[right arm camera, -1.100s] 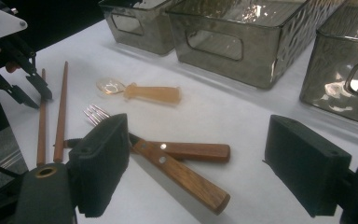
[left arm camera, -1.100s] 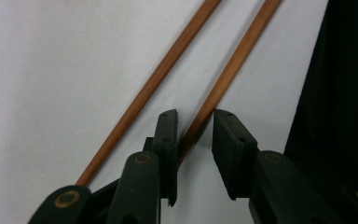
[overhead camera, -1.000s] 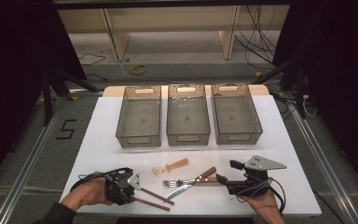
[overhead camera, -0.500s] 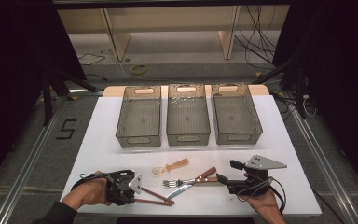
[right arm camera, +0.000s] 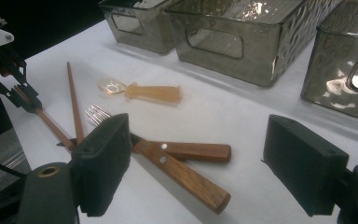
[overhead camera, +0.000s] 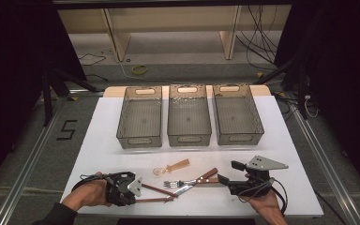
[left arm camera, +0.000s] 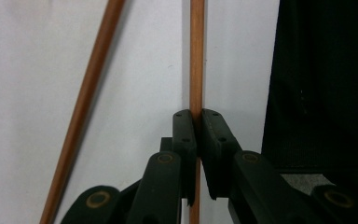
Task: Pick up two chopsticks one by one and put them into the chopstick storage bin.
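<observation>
Left gripper view: left tongs (left arm camera: 196, 122) just closing, clamped on chopstick (left arm camera: 196, 56) (second chopstick (left arm camera: 86, 107) beside); right tongs (right arm camera: 196, 163) open.

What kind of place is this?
Likely a lab recording bench, not a kitchen: white table ringed by black curtains, loose cables on the floor, three empty sorting bins above scattered cutlery.
</observation>
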A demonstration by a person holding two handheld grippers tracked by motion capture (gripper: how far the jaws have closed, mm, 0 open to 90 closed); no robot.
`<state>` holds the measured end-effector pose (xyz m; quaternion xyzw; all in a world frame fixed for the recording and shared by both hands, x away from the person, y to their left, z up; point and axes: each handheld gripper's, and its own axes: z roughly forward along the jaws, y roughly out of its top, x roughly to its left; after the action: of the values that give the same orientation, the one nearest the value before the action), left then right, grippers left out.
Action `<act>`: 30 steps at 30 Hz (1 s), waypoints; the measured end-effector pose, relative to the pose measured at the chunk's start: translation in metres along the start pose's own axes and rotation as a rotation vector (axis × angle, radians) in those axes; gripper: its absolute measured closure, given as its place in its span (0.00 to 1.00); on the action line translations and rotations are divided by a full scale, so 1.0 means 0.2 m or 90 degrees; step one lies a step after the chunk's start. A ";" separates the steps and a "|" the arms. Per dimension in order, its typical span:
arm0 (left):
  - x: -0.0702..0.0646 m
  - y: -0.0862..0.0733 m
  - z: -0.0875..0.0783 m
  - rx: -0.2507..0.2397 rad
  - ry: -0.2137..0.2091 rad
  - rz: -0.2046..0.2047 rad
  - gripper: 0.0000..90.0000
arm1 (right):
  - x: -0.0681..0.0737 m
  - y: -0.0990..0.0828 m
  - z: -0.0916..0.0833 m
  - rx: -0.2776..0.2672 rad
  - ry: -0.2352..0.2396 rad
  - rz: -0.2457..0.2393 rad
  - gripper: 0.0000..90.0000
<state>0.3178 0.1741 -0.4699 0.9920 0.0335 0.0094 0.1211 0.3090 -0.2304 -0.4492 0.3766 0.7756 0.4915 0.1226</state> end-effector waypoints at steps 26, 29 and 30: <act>0.16 0.08 -0.21 -0.157 0.106 -0.158 0.94 | -0.01 0.00 0.00 -0.006 -0.002 0.003 0.26; 0.20 0.09 -0.23 -0.181 0.120 -0.194 0.94 | -0.01 0.00 -0.01 -0.006 -0.002 0.005 0.26; 0.21 0.09 -0.24 -0.187 0.124 -0.201 0.94 | -0.01 0.00 -0.01 -0.006 -0.002 0.005 0.26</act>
<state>0.3606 0.1708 -0.4183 0.9407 0.1978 0.0906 0.2601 0.3094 -0.2322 -0.4486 0.3799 0.7715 0.4951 0.1237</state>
